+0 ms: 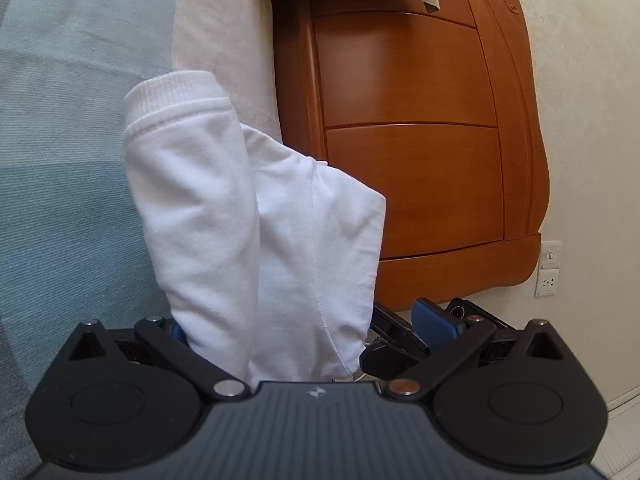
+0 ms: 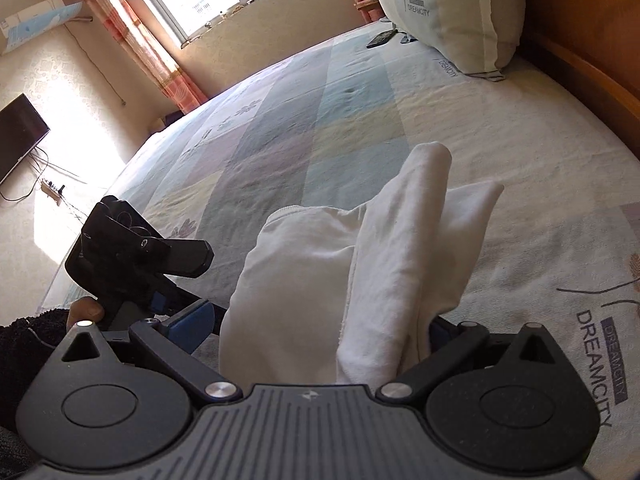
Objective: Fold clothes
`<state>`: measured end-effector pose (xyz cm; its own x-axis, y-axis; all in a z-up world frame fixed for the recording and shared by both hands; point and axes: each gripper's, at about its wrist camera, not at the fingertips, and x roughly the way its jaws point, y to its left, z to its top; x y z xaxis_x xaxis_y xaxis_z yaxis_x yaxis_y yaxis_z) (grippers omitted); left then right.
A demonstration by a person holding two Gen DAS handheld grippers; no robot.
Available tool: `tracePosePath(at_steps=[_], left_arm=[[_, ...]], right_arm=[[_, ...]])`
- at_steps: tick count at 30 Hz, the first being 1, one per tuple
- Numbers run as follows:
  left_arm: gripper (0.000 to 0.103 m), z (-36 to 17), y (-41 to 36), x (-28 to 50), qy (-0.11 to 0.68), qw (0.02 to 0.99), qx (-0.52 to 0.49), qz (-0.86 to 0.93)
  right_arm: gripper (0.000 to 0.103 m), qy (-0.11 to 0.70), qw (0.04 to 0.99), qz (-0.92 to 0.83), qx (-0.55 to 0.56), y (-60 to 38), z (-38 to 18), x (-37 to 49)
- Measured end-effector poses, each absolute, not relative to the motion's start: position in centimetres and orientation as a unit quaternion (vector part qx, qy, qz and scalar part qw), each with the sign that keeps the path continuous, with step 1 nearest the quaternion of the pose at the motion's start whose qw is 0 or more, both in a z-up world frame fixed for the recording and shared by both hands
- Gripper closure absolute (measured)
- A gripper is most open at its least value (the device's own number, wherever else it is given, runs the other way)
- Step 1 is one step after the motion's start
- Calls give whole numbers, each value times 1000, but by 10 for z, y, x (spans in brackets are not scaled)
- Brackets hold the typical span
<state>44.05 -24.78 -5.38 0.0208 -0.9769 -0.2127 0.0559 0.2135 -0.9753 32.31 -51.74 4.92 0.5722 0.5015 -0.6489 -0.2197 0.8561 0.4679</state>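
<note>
A folded white garment, ribbed cuff at its far end, stands between the fingers of my left gripper. It presses the left pad, while the blue right pad is clear of the cloth, so the jaws stand wide. The right gripper pokes into that gap. In the right wrist view the same white garment fills the span of my right gripper, held above the bed. The left gripper sits at the left, held by a hand.
A patchwork bedsheet covers the bed, with a pillow and a dark flat object near the wooden headboard. A wall socket is beside it. A TV and curtained window are across the room.
</note>
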Motion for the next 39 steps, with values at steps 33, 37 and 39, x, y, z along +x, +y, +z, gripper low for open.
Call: tracePosePath(at_steps=[33, 37, 39], left_arm=[[2, -35, -151, 336, 495, 779, -34, -383], [1, -32, -137, 328, 483, 791, -46, -373], [1, -31, -132, 327, 478, 796, -51, -366]], right_arm=[[0, 416, 909, -10, -22, -531, -21, 314], [0, 354, 934, 44, -26, -496, 13, 322], [0, 348, 935, 50, -45, -478, 15, 344]])
